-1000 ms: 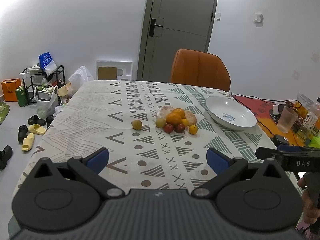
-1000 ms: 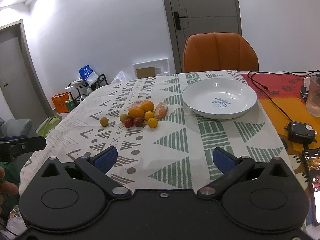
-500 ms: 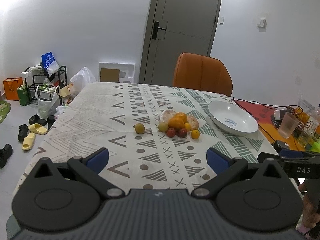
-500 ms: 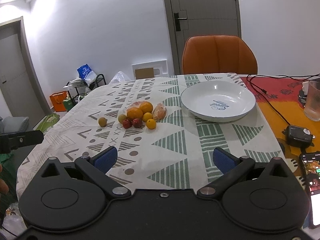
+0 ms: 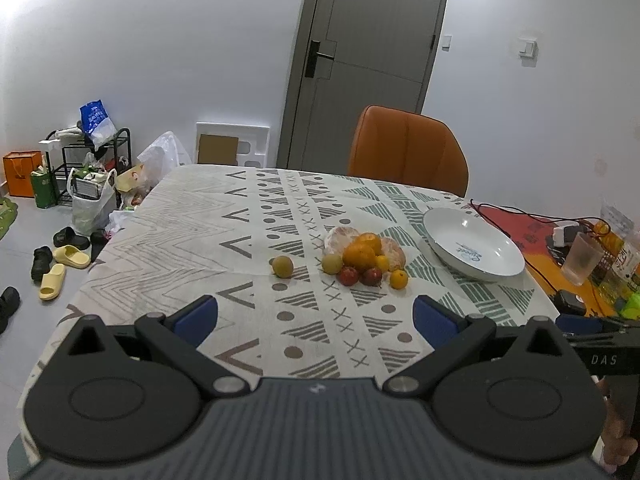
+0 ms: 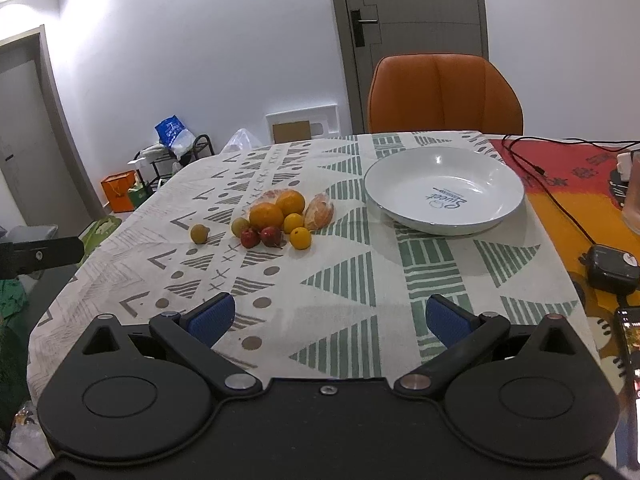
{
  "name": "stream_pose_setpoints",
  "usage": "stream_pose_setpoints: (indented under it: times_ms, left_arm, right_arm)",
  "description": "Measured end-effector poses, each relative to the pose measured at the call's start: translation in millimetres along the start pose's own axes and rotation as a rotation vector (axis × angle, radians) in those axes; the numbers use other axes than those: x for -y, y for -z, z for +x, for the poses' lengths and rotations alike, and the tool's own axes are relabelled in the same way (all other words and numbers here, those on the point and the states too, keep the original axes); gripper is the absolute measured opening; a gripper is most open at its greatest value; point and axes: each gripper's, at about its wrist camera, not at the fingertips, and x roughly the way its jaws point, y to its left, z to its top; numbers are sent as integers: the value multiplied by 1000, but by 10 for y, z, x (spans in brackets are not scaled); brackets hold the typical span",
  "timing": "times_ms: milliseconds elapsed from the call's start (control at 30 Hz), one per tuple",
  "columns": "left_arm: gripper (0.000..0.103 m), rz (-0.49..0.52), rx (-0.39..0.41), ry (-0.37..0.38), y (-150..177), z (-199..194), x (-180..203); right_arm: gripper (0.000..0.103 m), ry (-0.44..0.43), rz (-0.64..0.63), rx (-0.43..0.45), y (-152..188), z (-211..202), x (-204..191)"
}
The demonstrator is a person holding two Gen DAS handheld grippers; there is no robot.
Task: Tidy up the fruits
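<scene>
1. Your left hand-held gripper (image 5: 315,316) hangs over the near edge of the worktop (image 5: 192,232), covered by a patterned cloth; its blue-padded fingers are spread wide and hold nothing.
2. Your right hand-held gripper (image 6: 330,316) is likewise spread apart and empty above the cloth.
3. The cluster of small fruits (image 6: 276,216) lies mid-worktop, well ahead of both tools: two round oranges (image 5: 362,254), two peeled segments, two dark red fruits (image 6: 260,237), small yellow ones.
4. One yellow-green round fruit (image 5: 283,267) sits apart, left of the cluster.
5. The shallow white ceramic bowl (image 6: 444,190) stands empty just right of the fruits, in front of the orange padded chair (image 6: 444,94).
</scene>
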Motion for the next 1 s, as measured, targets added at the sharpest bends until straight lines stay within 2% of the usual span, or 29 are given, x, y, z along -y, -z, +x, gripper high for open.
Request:
stream_pose_setpoints:
  times_ms: [267,633,700,867,1000]
  left_arm:
    - [101,-4,-11,11,-99,289,-21]
    - [98,-7,-25,17,-169,659,-38]
    - [97,-6,-28,24,-171,731,-38]
    - [89,17,-33,32,-185,916,13]
    - [82,8,-67,59,-197,1082,22]
  right_arm:
    - [103,-16,16,-25,-92,263,93]
    - [102,-73,33,0,-216,539,96]
    - [99,-92,36,-5,-226,604,100]
    - [82,-134,46,-23,-268,770,108]
    - [77,-151,48,-37,-296,893,110]
